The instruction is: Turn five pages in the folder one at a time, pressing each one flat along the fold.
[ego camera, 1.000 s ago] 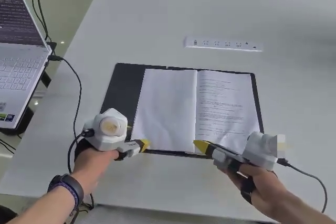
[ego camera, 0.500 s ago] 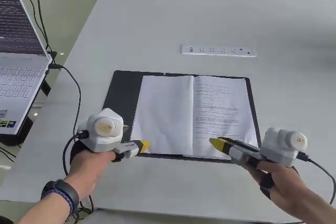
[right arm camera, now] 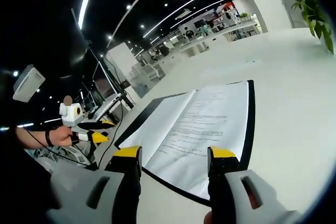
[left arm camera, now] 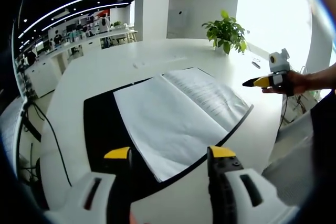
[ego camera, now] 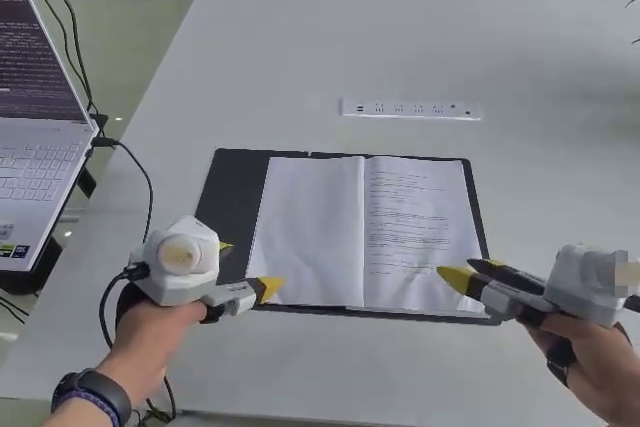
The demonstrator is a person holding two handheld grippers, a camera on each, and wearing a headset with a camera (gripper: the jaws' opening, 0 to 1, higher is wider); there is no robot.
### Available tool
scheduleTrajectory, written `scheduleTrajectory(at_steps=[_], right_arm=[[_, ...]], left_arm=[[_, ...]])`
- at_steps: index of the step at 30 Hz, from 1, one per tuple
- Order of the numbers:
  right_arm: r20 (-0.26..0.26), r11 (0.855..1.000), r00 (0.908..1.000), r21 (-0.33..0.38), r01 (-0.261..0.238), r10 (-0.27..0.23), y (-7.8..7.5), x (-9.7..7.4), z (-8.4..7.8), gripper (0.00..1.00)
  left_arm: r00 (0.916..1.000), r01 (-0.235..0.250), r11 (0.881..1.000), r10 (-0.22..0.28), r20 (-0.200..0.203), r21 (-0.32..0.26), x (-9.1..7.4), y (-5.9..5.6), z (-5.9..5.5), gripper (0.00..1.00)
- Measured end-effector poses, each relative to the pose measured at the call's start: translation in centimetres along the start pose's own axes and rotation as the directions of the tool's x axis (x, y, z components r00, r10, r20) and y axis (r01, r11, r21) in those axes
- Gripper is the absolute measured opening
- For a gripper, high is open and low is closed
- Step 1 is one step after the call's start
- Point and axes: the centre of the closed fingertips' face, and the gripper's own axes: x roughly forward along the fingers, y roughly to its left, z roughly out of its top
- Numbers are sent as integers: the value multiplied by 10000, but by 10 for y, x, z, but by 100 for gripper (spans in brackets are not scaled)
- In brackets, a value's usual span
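Folder (ego camera: 232,202) open; my right tongs (right arm camera: 175,153), released like left tongs (left arm camera: 170,153), had quit fold (ego camera: 362,232) for 5 o'clock corner: next page likely.

I found no word I could read. The right-hand page (ego camera: 415,232) of the folder (ego camera: 232,197) carried lines of print, too small to make out, and it was no clearer in my two gripper views. The laptop screen (ego camera: 30,47) showed rows of pale text, likewise illegible. The stickers (ego camera: 8,235) by its keyboard were a blur.
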Motion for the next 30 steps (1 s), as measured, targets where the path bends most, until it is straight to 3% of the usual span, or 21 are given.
scheduleTrajectory(at_steps=[8,13,18,23,30], right_arm=[[-232,9945,9992,-1007,301,-326,12,-23,0,56],[-440,9872,9980,-1548,382,-455,21,-34,-3,61],[-384,9835,9977,-1746,478,-553,15,-39,-3,63],[-223,9846,9982,-1672,509,-554,18,-45,-1,64],[-176,9871,9973,-1455,674,-707,19,-50,-3,69]], left_arm=[[9997,71,10000,-71,248,23,-15,-7,1,63],[9996,130,9984,-144,252,554,-27,-14,1,69],[9994,41,9970,-68,337,777,-41,-17,3,71],[9986,-68,9985,39,532,549,-50,-15,5,72],[9990,-45,9985,20,457,542,-49,-16,6,72]])
